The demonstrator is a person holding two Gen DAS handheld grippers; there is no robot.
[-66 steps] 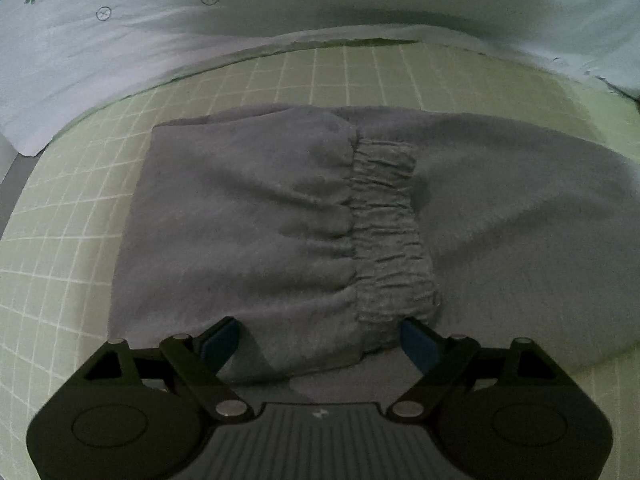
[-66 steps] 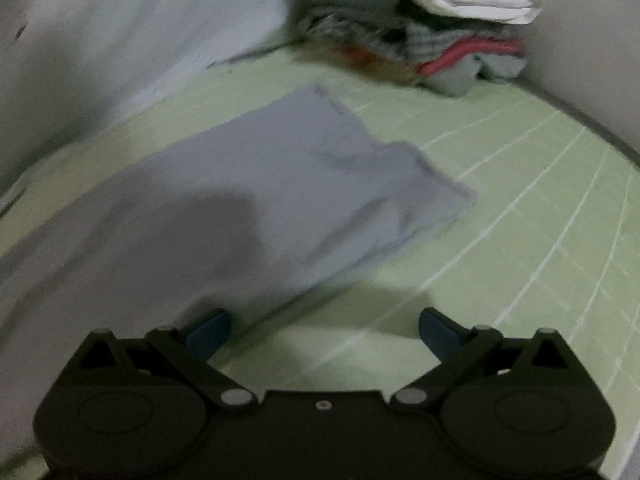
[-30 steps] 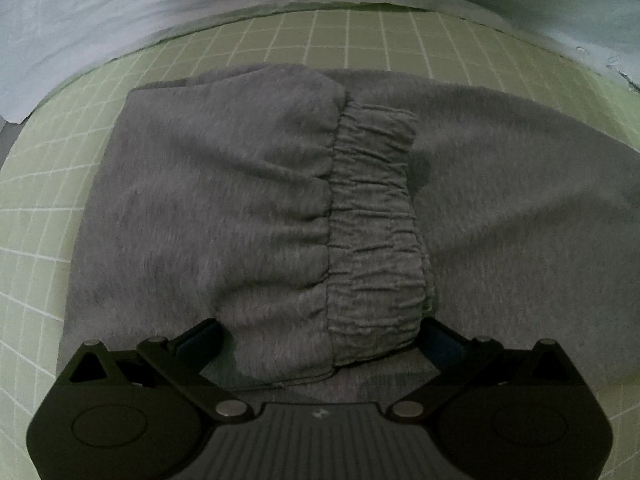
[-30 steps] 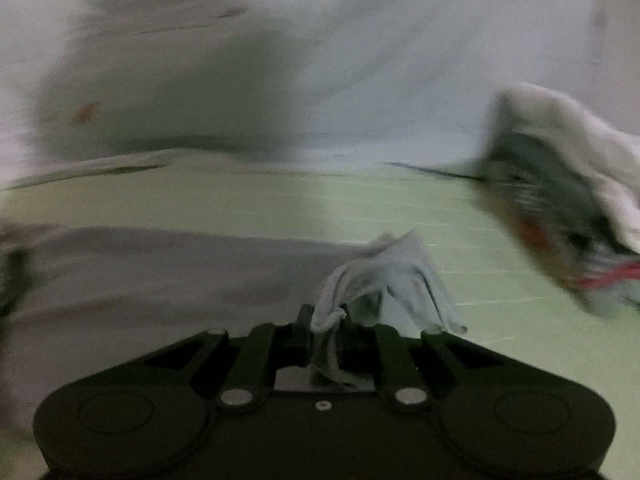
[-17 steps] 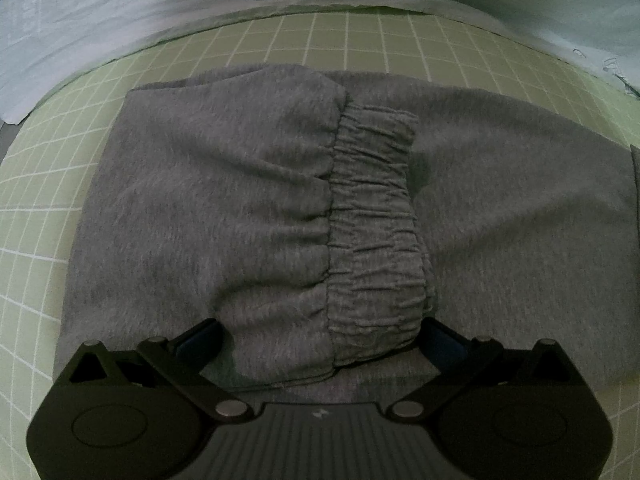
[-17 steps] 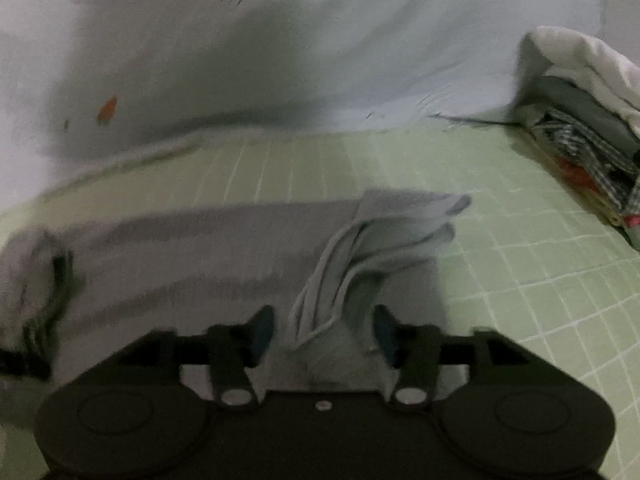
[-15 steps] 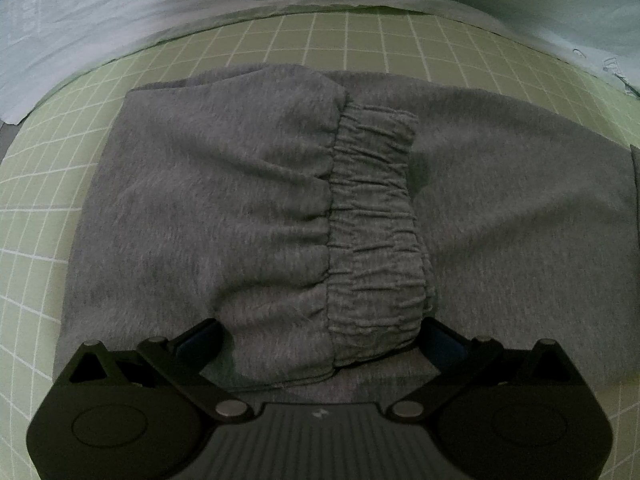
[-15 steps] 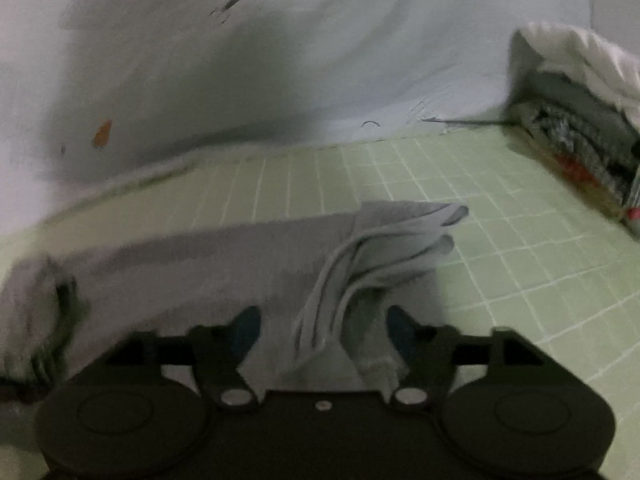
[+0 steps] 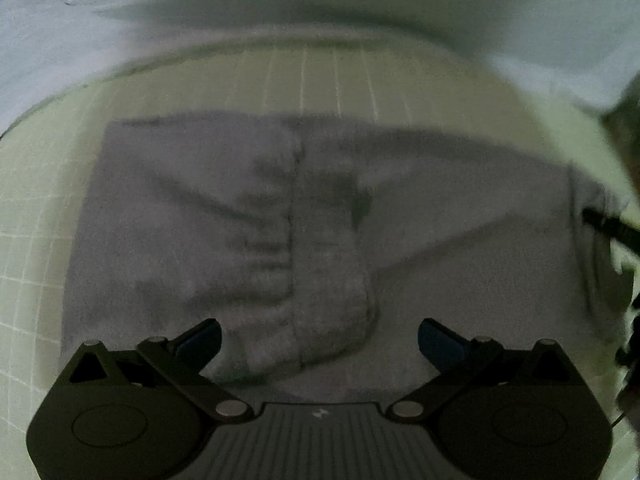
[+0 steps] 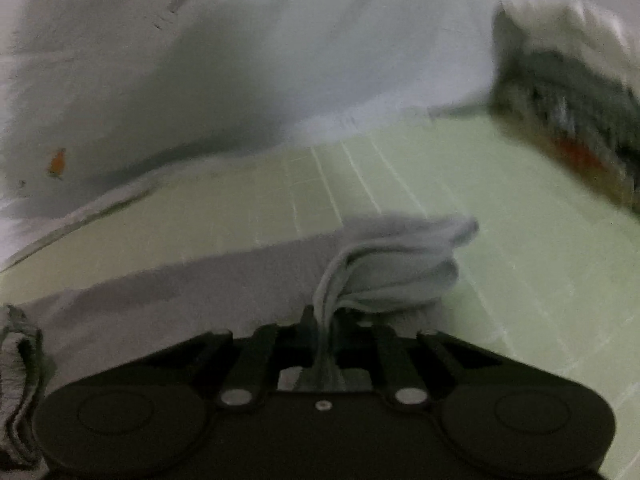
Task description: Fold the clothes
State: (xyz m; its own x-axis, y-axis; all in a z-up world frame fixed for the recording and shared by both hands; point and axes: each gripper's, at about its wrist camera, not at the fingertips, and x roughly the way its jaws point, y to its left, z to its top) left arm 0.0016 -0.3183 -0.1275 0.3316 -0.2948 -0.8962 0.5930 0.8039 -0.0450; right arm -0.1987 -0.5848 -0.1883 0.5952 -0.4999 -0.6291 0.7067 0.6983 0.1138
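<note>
On the green mat (image 9: 48,208) we see grey trousers (image 9: 460,264) lying flat, one end folded back so the waistband (image 9: 328,264) rests on top. Our left gripper (image 9: 319,334) hangs spread wide over that waistband, holding nothing. Our right gripper (image 10: 327,322) is clamped on the bunched hem (image 10: 396,268), far from the waistband.

The folded trousers (image 9: 248,232) lie on the gridded mat (image 9: 40,208), with the sheet (image 9: 360,8) behind it. A pile of clothes (image 10: 572,120) sits on the mat's far right, well apart from the trousers.
</note>
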